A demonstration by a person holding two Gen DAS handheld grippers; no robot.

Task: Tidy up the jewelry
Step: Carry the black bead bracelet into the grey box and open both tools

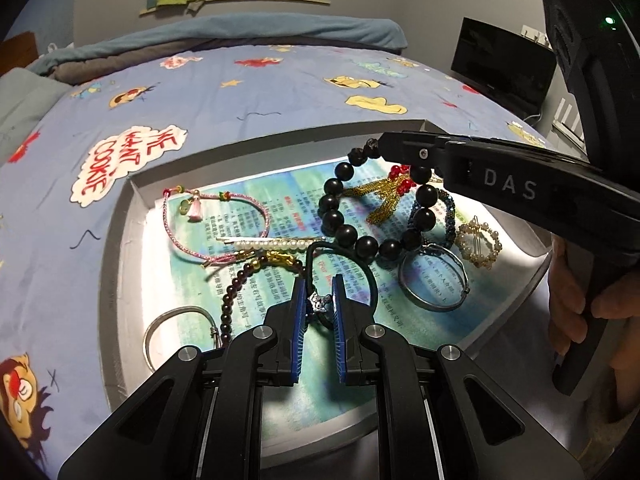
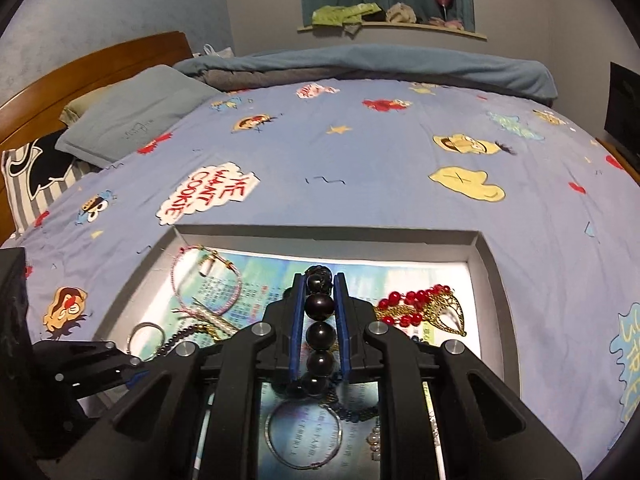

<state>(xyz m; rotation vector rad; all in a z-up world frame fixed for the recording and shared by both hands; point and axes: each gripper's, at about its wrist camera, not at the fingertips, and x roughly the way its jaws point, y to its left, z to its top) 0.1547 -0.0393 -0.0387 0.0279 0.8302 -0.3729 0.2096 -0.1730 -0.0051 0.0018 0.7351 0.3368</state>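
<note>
A grey tray lined with printed paper lies on the bed and holds several pieces of jewelry. My left gripper is low over its near part, shut on a dark cord band at its small sparkling charm. My right gripper reaches in from the right, shut on a black bead bracelet that hangs tilted, its lower beads near a silver bangle. In the right wrist view the black bead bracelet runs between the blue pads of the right gripper, and the left gripper shows at lower left.
Also in the tray are a pink cord bracelet, a pearl hair pin, a dark red bead bracelet, a second silver bangle, a gold chain with red beads and a pearl ring clip. A blue cartoon bedsheet surrounds the tray.
</note>
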